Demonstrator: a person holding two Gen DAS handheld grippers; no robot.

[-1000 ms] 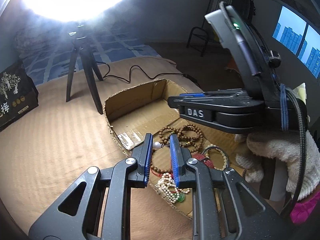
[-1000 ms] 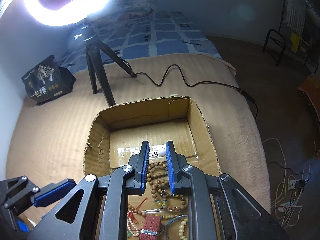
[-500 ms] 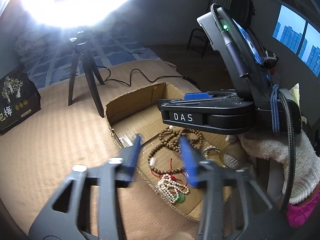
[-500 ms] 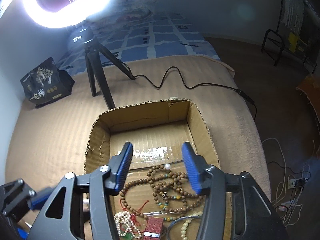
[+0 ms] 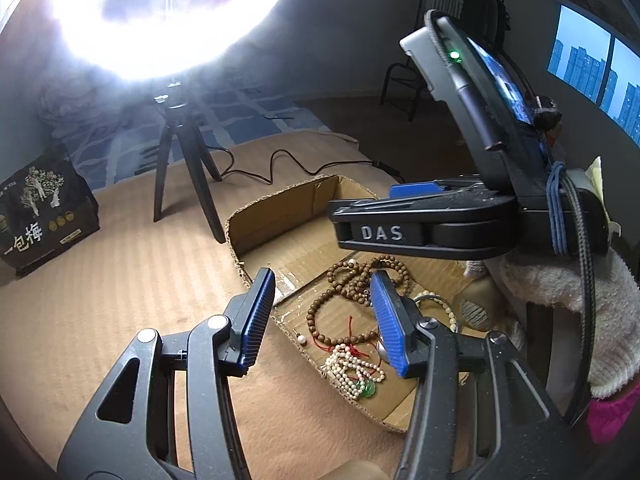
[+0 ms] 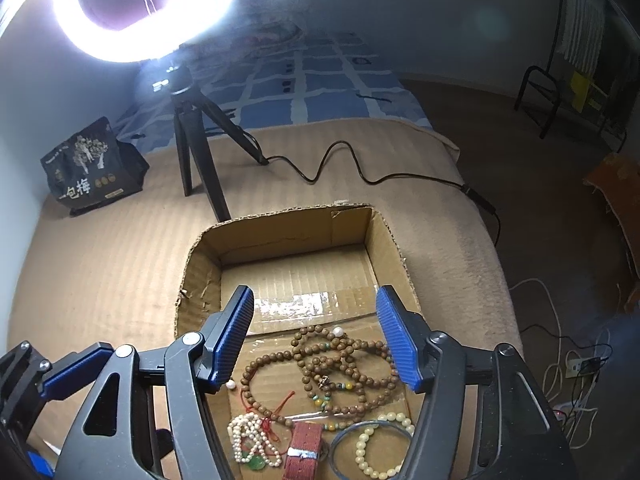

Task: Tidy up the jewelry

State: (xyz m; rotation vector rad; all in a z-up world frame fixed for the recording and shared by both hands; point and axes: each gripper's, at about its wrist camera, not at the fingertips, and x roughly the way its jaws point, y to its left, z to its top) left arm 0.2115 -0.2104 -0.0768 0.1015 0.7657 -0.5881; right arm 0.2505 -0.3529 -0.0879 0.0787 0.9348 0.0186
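A shallow cardboard box on the tan blanket holds a tangle of jewelry. A long brown wooden bead strand lies loose on its floor, with a small pearl at its far side. Nearer me are a white pearl strand with a green pendant, a red strap and a pale bead bracelet. My right gripper hangs above the beads, its jaws opening, nothing between them. My left gripper stands open and holds nothing, above the box's near left wall, with the brown strand beyond.
A ring light on a black tripod stands behind the box, and its cable snakes to the right. A black printed bag sits at the far left. The bed edge drops to a dark floor with wires. A white-gloved hand holds the right gripper.
Both grippers went from nearly shut, each with a small pearl at its tips, to open. The brown bead strand and the pearls now lie on the box floor.
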